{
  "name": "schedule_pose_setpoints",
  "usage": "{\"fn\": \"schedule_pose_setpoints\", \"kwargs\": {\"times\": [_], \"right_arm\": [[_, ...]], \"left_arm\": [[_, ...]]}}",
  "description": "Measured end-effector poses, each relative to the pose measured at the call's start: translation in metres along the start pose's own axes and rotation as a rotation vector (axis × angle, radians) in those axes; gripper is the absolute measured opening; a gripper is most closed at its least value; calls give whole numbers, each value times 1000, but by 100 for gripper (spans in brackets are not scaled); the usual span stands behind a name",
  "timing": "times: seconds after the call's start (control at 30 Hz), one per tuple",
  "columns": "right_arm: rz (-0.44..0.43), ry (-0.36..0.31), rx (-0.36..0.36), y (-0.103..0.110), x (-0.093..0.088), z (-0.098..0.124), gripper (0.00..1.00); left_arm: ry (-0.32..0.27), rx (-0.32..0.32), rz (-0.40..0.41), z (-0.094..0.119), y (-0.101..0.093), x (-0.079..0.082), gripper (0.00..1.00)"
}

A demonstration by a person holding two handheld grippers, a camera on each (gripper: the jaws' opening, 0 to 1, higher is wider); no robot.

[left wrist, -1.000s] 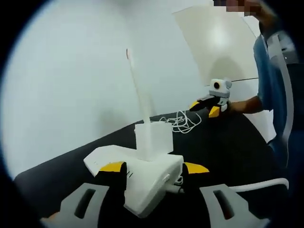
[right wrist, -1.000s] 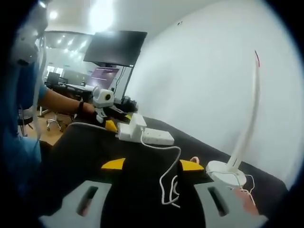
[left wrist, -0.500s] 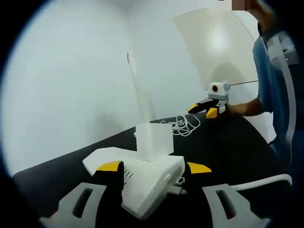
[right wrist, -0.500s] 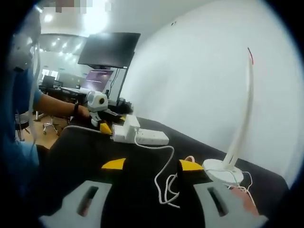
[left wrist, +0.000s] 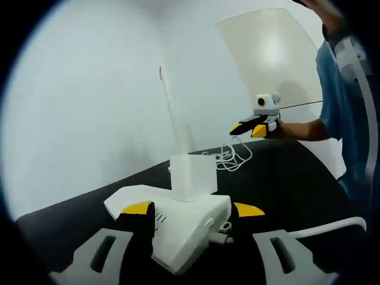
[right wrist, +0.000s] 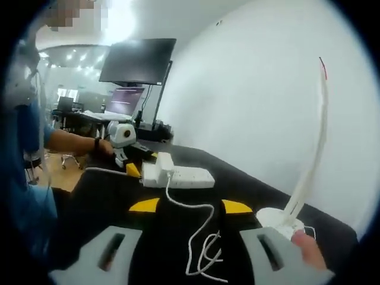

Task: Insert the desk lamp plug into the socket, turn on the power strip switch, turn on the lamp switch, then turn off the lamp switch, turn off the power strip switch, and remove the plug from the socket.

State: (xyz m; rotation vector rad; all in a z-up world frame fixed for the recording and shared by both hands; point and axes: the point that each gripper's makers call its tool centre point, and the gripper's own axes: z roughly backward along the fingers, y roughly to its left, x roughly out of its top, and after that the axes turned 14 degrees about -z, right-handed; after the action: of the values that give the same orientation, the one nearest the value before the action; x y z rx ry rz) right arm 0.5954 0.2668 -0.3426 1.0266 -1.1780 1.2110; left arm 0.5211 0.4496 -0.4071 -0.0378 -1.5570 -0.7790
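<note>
A white power strip (left wrist: 178, 228) lies on the black table, and a white cube plug (left wrist: 192, 176) sits in it. My left gripper (left wrist: 193, 209) is open, its jaws either side of the strip's near end with a small gap on the right. The lamp's thin white stem (left wrist: 172, 113) rises behind. In the right gripper view, the lamp base (right wrist: 279, 219) sits at the right and its cord (right wrist: 199, 237) runs between my open right gripper's (right wrist: 191, 206) jaws to the power strip (right wrist: 181, 176). In the left gripper view, the right gripper (left wrist: 252, 127) hovers above the coiled cord.
The black table (left wrist: 285, 178) ends at a white wall. The strip's own thick cable (left wrist: 320, 228) runs off to the right. A dark monitor (right wrist: 138, 61) stands behind the table's far end. A person's blue sleeve (left wrist: 335, 89) is at the right.
The right gripper has risen off the table and moved a little toward the lamp, bringing the cord between its jaws. The left gripper and the power strip have stayed put.
</note>
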Motion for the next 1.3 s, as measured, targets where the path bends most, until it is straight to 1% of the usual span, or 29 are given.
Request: {"fn": "schedule_pose_setpoints", "kwargs": {"times": [0.07, 0.13, 0.17, 0.23, 0.27, 0.3, 0.33, 0.37, 0.4, 0.47, 0.53, 0.57, 0.63, 0.7, 0.77, 0.8, 0.83, 0.97, 1.07, 1.1, 1.17, 1.23, 1.3], "right_arm": [[-9, -8, 17, -1, 11, -2, 40], [-20, -21, 51, 2, 22, -4, 40], [-35, -2, 93, 6, 25, -7, 40], [-81, 84, 120, 6, 20, -9, 41], [-84, 106, 121, 4, 18, -10, 43], [-90, 146, 107, -1, 16, -12, 45], [-81, 172, 100, -3, 15, -13, 46], [-64, 174, 104, -4, 17, -14, 46], [-71, 186, 94, -6, 19, -15, 46], [-57, 181, 112, -2, 26, -14, 46], [-58, 187, 139, 2, 35, -15, 46], [-61, 202, 149, 4, 36, -16, 46], [-37, 226, 155, 5, 40, -17, 46], [-30, 267, 154, 5, 40, -17, 45], [0, 272, 116, -1, 46, -19, 40], [1, 279, 115, -1, 48, -20, 38], [-7, 310, 120, -1, 49, -20, 38], [-12, 341, 147, 3, 59, -23, 39], [-39, 381, 213, 12, 60, -24, 39], [-43, 410, 233, 14, 58, -24, 39], [-36, 434, 237, 15, 58, -29, 39], [-21, 503, 250, 17, 51, -31, 38], [-1, 546, 269, 21, 48, -33, 38]], "left_arm": [[2, 4, -4, 0, 0, 0, 49], [1, 4, -2, 1, 1, 0, 49], [1, 4, -2, 1, 2, -1, 49], [1, 5, -1, 3, 5, -4, 49], [1, 5, -1, 5, 7, -6, 49], [1, 5, -1, 5, 7, -6, 49], [1, 6, -1, 5, 6, -5, 49], [1, 6, -1, 5, 7, -5, 49], [2, 7, -1, 6, 8, -7, 49], [1, 7, 0, 7, 12, -10, 49], [2, 7, 0, 7, 11, -10, 49], [2, 7, -1, 7, 10, -9, 49], [2, 7, -1, 6, 9, -8, 49], [2, 7, -1, 4, 7, -6, 49], [2, 7, -1, 4, 6, -5, 49], [2, 7, -1, 3, 6, -4, 49], [2, 6, -1, 3, 6, -4, 49], [3, 6, 0, 2, 5, -4, 49], [3, 6, 0, 1, 2, -2, 49], [3, 6, 0, 1, 1, -1, 49], [3, 6, -1, 2, -1, 1, 49], [4, 6, -1, 1, -1, 1, 49], [4, 6, 0, 1, -2, 2, 49]]}}
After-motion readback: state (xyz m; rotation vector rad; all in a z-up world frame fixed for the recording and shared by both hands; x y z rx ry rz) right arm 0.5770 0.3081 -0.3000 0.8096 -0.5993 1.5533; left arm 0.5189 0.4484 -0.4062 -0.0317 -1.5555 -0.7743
